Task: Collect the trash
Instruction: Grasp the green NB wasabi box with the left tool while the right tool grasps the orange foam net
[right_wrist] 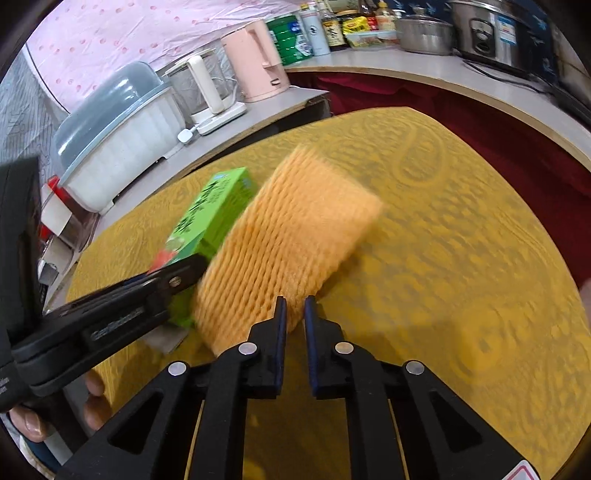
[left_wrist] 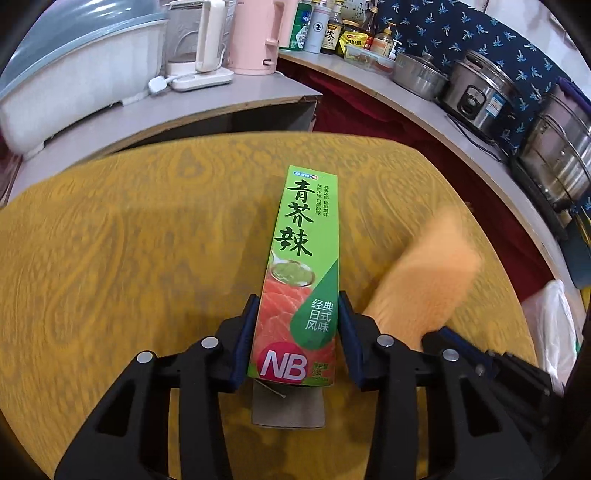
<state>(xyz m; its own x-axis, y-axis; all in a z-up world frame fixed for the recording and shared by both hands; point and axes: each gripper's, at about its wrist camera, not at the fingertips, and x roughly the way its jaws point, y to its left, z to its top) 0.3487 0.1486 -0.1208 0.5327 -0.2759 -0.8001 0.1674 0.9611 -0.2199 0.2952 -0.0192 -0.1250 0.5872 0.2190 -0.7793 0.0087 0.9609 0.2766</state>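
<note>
A green wasabi box (left_wrist: 301, 266) with Chinese lettering is clamped at its near end between the fingers of my left gripper (left_wrist: 297, 306), above the yellow tablecloth (left_wrist: 129, 258). It also shows in the right wrist view (right_wrist: 210, 214), with the left gripper (right_wrist: 162, 284) on it. My right gripper (right_wrist: 294, 308) is shut on the near edge of an orange foam fruit net (right_wrist: 288, 240), which juts forward, blurred by motion. The net also shows in the left wrist view (left_wrist: 424, 280), to the right of the box.
A grey counter (left_wrist: 229, 107) behind the table carries a white-and-grey dish bin (left_wrist: 74, 85), a glass kettle (left_wrist: 192, 40) and a pink kettle (left_wrist: 255, 37). Bottles (left_wrist: 332, 26), steel pots (left_wrist: 480, 96) and a cooker line the right-hand shelf. A white plastic bag (left_wrist: 554, 325) hangs at the right.
</note>
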